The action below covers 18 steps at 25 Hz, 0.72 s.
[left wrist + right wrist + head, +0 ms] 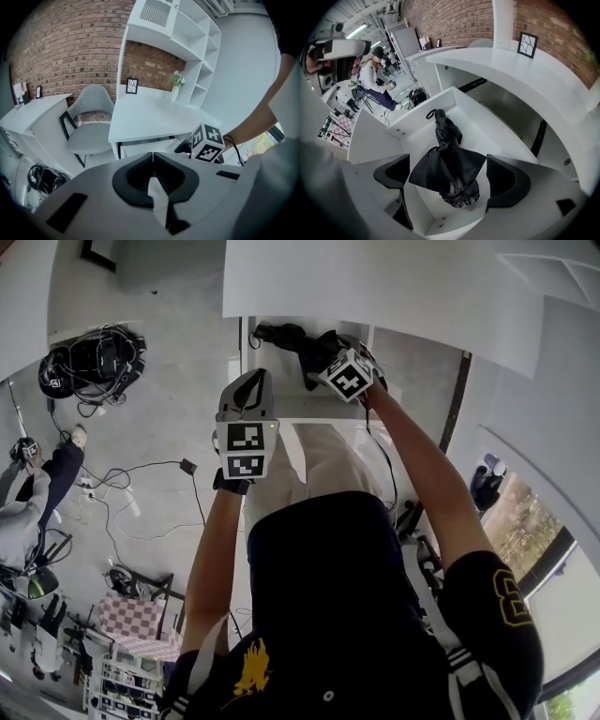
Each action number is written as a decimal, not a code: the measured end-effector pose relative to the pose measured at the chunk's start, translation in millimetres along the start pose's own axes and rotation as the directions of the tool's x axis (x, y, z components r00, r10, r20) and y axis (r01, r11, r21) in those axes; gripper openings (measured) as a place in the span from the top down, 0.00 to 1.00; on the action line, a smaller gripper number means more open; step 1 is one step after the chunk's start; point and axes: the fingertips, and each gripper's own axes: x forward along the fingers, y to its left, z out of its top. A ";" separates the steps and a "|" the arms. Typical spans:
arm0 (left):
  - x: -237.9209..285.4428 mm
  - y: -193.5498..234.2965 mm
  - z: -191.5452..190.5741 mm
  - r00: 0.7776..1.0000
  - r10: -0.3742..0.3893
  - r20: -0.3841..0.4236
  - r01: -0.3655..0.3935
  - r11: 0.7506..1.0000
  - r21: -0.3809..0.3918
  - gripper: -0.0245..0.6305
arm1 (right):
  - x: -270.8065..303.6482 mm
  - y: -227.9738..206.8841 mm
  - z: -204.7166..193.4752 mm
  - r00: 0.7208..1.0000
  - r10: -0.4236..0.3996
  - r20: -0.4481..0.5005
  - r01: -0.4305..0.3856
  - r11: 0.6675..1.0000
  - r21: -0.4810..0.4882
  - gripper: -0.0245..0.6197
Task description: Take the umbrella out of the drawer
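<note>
A black folded umbrella [447, 161] lies lengthwise in the open white drawer [490, 136], its strap loop at the far end. My right gripper [450, 183] is open, one jaw on each side of the umbrella's loose fabric near its near end, with neither pad pressing it. In the head view the right gripper [323, 357] reaches into the drawer [281, 404] over the umbrella [286, 336]. My left gripper [253, 381] hangs beside the drawer's left side. In the left gripper view the left gripper [152, 157] is shut with nothing in it.
The drawer sticks out from under a white desk [375, 277] with a shelf unit [187, 42], a vase [176, 86] and a picture frame [528, 44]. A grey chair [91, 117] stands to the left. Cables [94, 362] lie on the floor, and a seated person [375, 79] is further off.
</note>
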 end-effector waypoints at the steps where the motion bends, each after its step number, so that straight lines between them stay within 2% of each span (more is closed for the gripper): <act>1: 1.9 0.2 -1.9 1.000 0.002 0.001 -0.002 1.000 -0.003 0.93 | 4.3 -0.6 -1.0 1.000 -0.002 -0.003 0.002 1.000 -0.008 0.15; 5: 11.5 0.8 -10.0 1.000 0.001 -0.004 -0.001 1.000 -0.013 0.93 | 23.0 -5.3 -1.1 1.000 -0.011 0.001 0.011 1.000 -0.027 0.15; 15: 33.6 -1.6 -23.5 1.000 -0.010 -0.008 0.010 1.000 -0.021 0.93 | 73.7 -19.2 -19.7 0.997 -0.033 -0.072 0.028 0.997 -0.071 0.15; 18: 35.0 -4.7 -28.8 1.000 -0.016 -0.018 0.016 1.000 -0.010 0.93 | 84.3 -20.4 -24.5 0.996 -0.036 -0.077 0.032 0.998 -0.050 0.15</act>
